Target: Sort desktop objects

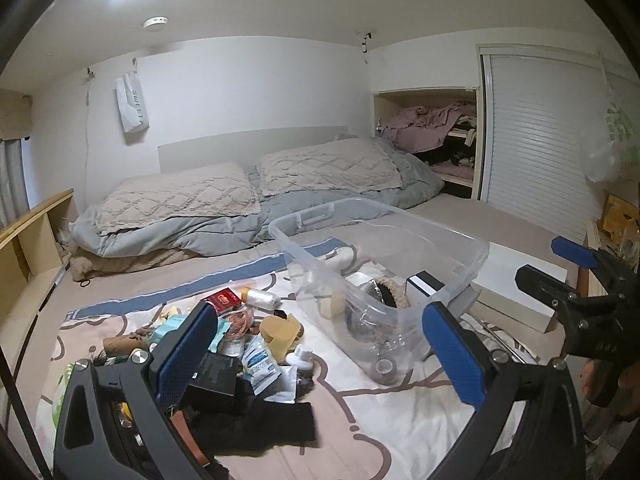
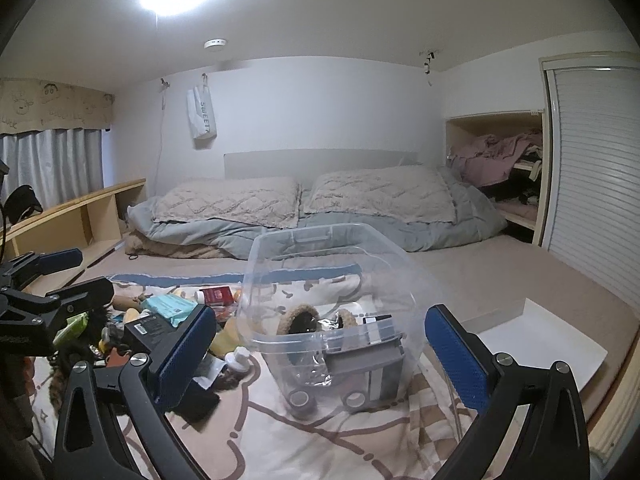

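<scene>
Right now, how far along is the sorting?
Partly done. The clear bin already holds a few things, including a grey box and tape rolls. Nothing is in hand: the left claw and right claw are both open. A pile left of the bin remains, including a red box.

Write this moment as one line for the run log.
left gripper: open, empty | right gripper: open, empty | clear bin: partly filled | clutter pile: unsorted, left of bin

Clear bin (image 2: 320, 280) open-topped, reachable from above; clutter pile (image 1: 248, 344) crowds its left side.
</scene>
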The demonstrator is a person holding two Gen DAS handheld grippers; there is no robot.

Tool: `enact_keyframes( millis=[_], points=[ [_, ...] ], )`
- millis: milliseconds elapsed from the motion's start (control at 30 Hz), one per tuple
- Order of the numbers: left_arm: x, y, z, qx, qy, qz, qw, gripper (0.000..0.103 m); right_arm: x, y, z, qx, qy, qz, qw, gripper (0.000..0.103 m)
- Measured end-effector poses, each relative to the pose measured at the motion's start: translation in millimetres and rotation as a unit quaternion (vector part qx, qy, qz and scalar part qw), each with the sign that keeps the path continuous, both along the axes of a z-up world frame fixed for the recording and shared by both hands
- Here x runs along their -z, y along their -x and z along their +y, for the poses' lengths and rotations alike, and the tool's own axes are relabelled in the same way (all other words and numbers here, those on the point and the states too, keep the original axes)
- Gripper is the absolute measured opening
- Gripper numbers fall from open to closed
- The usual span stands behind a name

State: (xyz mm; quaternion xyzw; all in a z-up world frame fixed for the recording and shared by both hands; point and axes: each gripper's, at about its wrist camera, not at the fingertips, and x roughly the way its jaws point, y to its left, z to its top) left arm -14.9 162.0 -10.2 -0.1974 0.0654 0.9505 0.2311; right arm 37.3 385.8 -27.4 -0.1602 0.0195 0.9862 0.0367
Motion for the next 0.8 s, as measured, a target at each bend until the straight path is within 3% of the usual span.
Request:
enact_keyframes(
  millis=[800],
  points=[
    [3, -27, -22, 0.021, -0.01, 0.021, 0.9995, 0.103, 5, -37, -19, 0.036, -0.035, 0.032, 0.998, 0.103]
  ],
)
